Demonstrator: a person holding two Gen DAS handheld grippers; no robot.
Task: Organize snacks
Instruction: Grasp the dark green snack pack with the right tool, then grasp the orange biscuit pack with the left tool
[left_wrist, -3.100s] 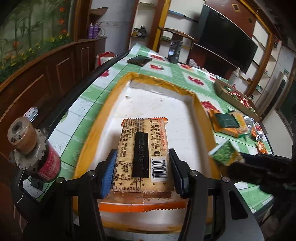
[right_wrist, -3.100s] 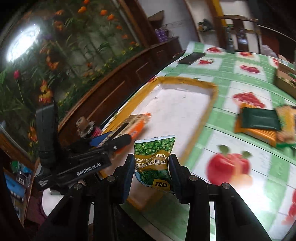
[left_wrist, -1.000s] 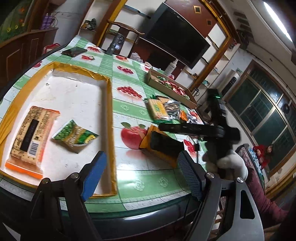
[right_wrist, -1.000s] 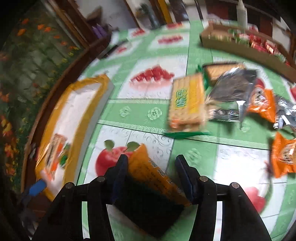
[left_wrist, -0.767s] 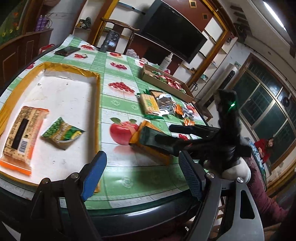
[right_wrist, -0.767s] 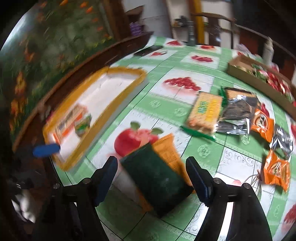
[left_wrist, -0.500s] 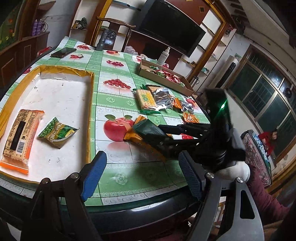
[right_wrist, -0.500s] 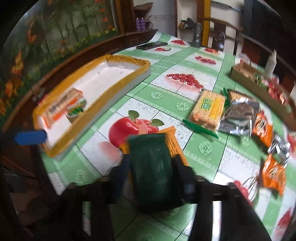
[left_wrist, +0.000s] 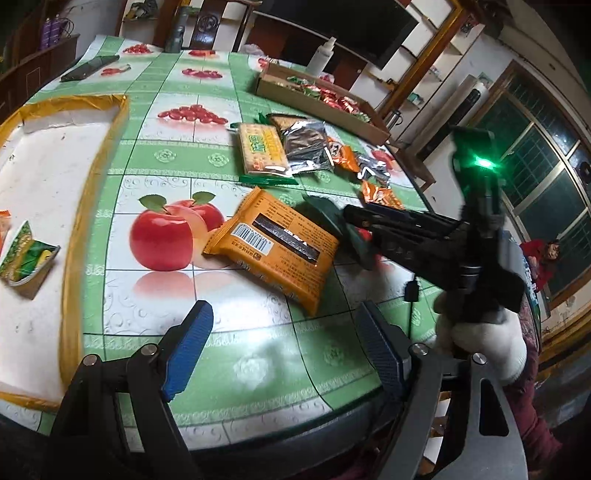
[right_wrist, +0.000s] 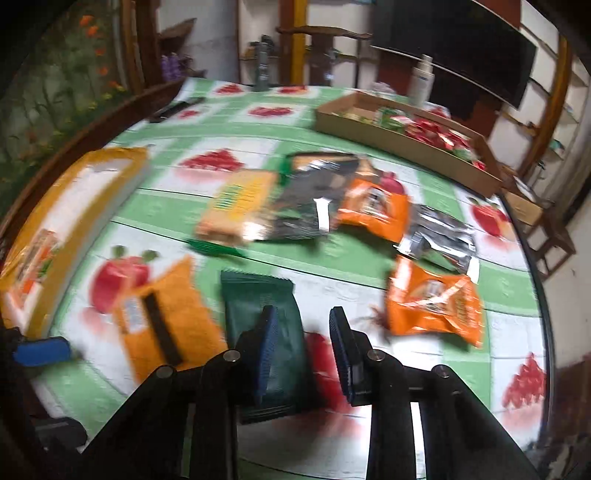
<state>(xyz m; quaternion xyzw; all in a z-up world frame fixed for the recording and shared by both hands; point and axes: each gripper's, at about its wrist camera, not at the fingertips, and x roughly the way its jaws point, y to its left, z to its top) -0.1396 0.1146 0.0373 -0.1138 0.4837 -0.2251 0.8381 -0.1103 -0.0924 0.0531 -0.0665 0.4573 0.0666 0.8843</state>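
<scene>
Our left claw (left_wrist: 280, 343) hangs wide open and empty over the worktop (left_wrist: 258, 373), the orange packet (left_wrist: 273, 247) at twelve o'clock. Our right claw (right_wrist: 303, 343) is closing (blurred view); the dark green packet (right_wrist: 258, 302) lies under its left finger, not gripped.

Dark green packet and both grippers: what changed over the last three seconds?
The left gripper released the cracker pack, the right gripper the pea packet; both now lie in the tray. The dark green packet came off the orange packet, with the right fingers closing around its edge. The snack pile and cardboard box are unchanged.
</scene>
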